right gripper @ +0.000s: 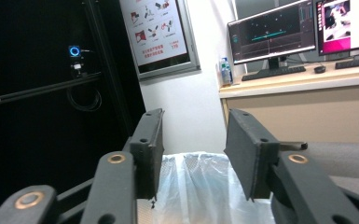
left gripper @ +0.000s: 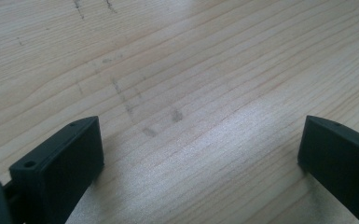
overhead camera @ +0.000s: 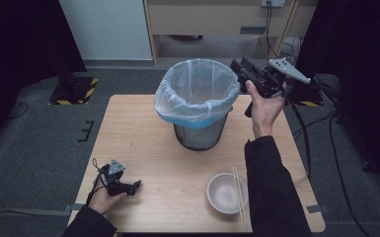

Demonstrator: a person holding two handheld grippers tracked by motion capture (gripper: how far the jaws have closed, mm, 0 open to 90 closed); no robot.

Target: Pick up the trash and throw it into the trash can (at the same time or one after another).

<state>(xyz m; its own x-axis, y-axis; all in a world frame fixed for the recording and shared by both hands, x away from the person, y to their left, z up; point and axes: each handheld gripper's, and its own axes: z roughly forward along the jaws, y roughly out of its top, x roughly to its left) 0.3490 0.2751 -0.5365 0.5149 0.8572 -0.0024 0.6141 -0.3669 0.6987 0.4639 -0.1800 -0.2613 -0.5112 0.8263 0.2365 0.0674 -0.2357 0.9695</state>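
The right gripper is held up high, just beside the rim of the grey mesh bin with a clear plastic bag. Its jaws look partly apart and seem to hold nothing. The left gripper rests low on the light wooden table, jaws wide and empty.

The left gripper lies low near the table's front-left corner, jaws wide apart. The right gripper is raised beyond the table's far edge, jaws parted, nothing between them.
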